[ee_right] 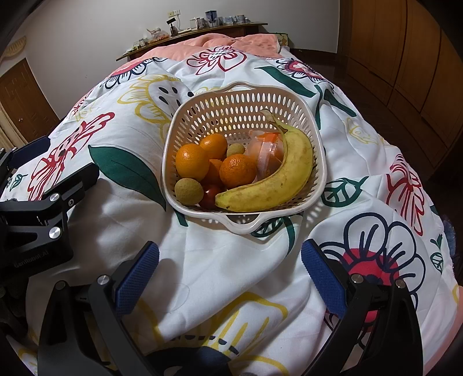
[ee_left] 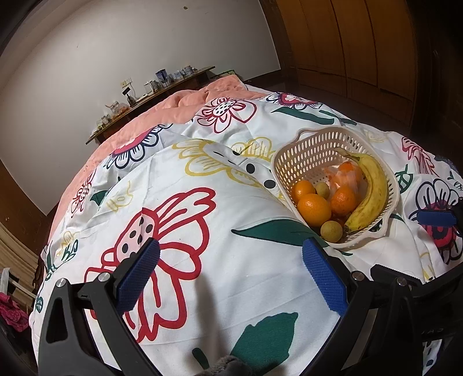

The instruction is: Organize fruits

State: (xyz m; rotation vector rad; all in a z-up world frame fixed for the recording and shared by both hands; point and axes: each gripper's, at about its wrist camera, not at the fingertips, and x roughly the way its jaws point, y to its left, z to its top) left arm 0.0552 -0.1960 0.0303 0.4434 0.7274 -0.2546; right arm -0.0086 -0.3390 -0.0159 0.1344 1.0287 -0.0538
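A cream perforated basket sits on a floral bedspread. In it lie a yellow banana, several oranges, two small green-brown round fruits, a small red fruit and a clear packet with orange contents. My right gripper is open and empty, just in front of the basket. My left gripper is open and empty, to the left of and nearer than the basket, banana and oranges. The left gripper's body also shows in the right wrist view.
The floral bedspread covers a bed with a pink blanket at the far end. A wooden shelf with cups and small items stands against the white wall. Wooden wardrobes line the right side.
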